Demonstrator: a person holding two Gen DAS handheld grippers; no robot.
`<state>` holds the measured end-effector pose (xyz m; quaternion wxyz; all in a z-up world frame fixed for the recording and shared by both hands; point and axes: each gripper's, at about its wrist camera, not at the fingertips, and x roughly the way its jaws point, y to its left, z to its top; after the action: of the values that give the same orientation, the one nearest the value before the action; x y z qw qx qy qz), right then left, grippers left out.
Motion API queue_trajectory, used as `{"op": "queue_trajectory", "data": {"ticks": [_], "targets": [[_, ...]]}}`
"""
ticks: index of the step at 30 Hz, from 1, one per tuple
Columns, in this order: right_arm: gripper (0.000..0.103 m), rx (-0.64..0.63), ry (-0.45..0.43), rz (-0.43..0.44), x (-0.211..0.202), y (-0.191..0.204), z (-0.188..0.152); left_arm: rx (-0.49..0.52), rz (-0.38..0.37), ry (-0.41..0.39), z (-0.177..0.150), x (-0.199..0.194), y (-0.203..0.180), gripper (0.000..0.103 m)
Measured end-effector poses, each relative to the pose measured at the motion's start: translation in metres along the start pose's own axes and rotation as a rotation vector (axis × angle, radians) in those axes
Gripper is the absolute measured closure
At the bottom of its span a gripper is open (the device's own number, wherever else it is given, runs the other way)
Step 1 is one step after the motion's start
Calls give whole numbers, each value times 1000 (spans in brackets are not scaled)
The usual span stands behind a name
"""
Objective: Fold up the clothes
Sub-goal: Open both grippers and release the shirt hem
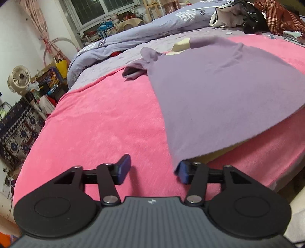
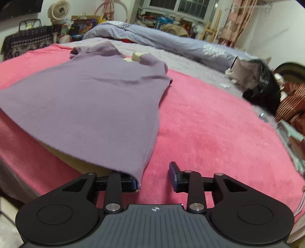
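Note:
A purple shirt (image 1: 219,91) lies spread on the pink blanket (image 1: 99,124), collar end away from me. Its near hem is raised slightly, and a pale lining shows underneath. My left gripper (image 1: 153,170) is open over the blanket. The hem's left corner drapes against its right finger (image 1: 184,171), and nothing is pressed between the pads. In the right wrist view the shirt (image 2: 91,95) fills the left half. My right gripper (image 2: 154,179) is also open. The hem's right corner hangs over its left finger (image 2: 131,183), and the gap shows only blanket (image 2: 209,124).
A bunched blue-grey quilt (image 1: 143,32) lies along the far side of the bed. A black bag (image 2: 265,89) and red checked cloth (image 1: 282,17) sit at the right. A fan (image 1: 19,79), boxes and a patterned cover (image 1: 19,129) stand beyond the bed's left edge.

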<state>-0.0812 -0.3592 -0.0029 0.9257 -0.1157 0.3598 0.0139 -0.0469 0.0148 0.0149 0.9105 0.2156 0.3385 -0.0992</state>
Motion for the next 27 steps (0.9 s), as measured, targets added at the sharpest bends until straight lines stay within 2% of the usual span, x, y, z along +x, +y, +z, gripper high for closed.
{"op": "queue_trajectory", "data": {"ticks": [2, 4, 6, 8, 9, 10, 11, 14, 17, 20, 22, 24, 26, 27], "targets": [[56, -10, 28, 28, -4, -7, -3, 17, 22, 26, -6, -8, 5, 34], [52, -32, 61, 60, -11, -14, -4, 39, 50, 53, -13, -16, 9, 33], [52, -45, 90, 85, -17, -21, -3, 89, 120, 83, -22, -23, 14, 33], [53, -50, 101, 82, -24, -27, -1, 95, 173, 103, -27, -29, 25, 33], [61, -39, 93, 86, -27, -30, 4, 65, 176, 94, -25, -33, 32, 33], [68, -24, 83, 92, -28, -32, 12, 18, 165, 64, -19, -37, 39, 34], [84, -9, 68, 96, -28, -33, 20, -27, 150, 31, -12, -41, 46, 34], [86, 3, -39, 119, -19, -21, 52, -116, 41, -110, 26, -41, 45, 34], [86, -28, -141, 157, -2, 9, 82, -123, -65, -242, 70, -28, 19, 31], [85, -35, -170, 163, 21, 36, 99, -142, -138, -288, 105, 0, -10, 31], [84, -28, -121, 180, 45, 47, 97, -161, -165, -256, 112, 25, -25, 31], [84, -30, -55, 187, 67, 55, 84, -165, -180, -174, 100, 51, -37, 31], [83, -46, -132, 171, 69, 59, 66, -169, -195, -91, 87, 76, -48, 29], [83, -60, -146, 165, 67, 60, 63, -185, -203, -92, 78, 84, -52, 27]]}}
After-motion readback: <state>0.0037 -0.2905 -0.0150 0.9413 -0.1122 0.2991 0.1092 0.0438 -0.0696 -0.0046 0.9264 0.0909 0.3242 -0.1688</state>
